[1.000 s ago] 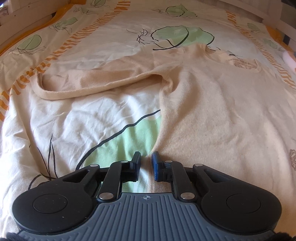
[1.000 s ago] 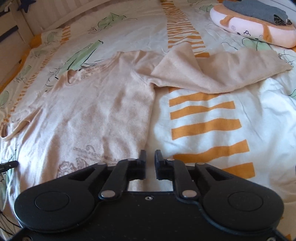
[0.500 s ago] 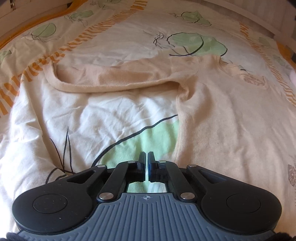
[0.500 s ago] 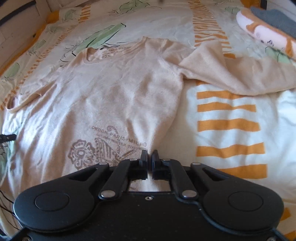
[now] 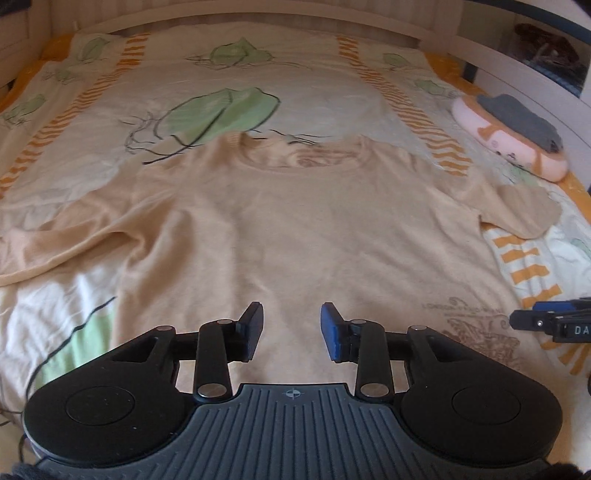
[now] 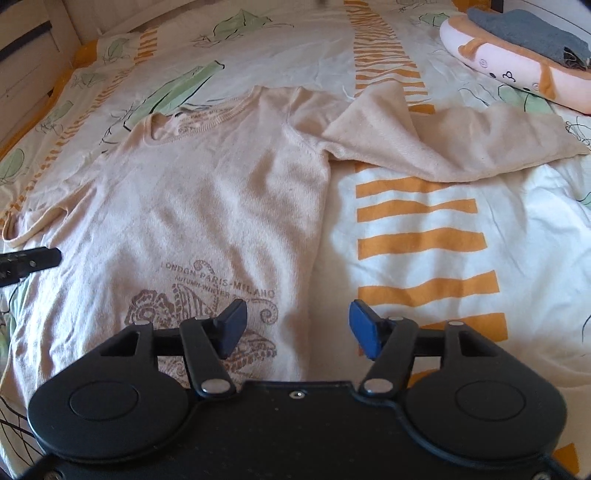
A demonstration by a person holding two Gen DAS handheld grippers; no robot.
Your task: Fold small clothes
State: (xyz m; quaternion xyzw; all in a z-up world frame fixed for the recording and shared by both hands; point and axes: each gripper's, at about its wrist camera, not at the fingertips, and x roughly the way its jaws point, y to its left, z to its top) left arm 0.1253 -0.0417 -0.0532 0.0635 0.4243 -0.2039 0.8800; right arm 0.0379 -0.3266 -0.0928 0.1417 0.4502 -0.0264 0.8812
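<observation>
Beige long-sleeved top (image 5: 295, 229) lies flat on the patterned duvet (image 6: 424, 229), sleeves out. Left gripper (image 5: 291, 328) and right gripper (image 6: 295, 325) hover above its hem, jaws opening, nothing between them.

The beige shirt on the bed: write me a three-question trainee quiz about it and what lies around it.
1. True or false: the beige shirt lies spread flat on the bedsheet with both sleeves out to the sides.
2. What lies on top of the pink plush cushion?
A. a folded grey garment
B. a book
C. a towel
3. Fill in: the brown printed design on the shirt sits near its ____ edge.

Key: 1 true; 2 A; 3 bottom (hem), by the right gripper, whose jaws are opening with nothing between them.
</observation>
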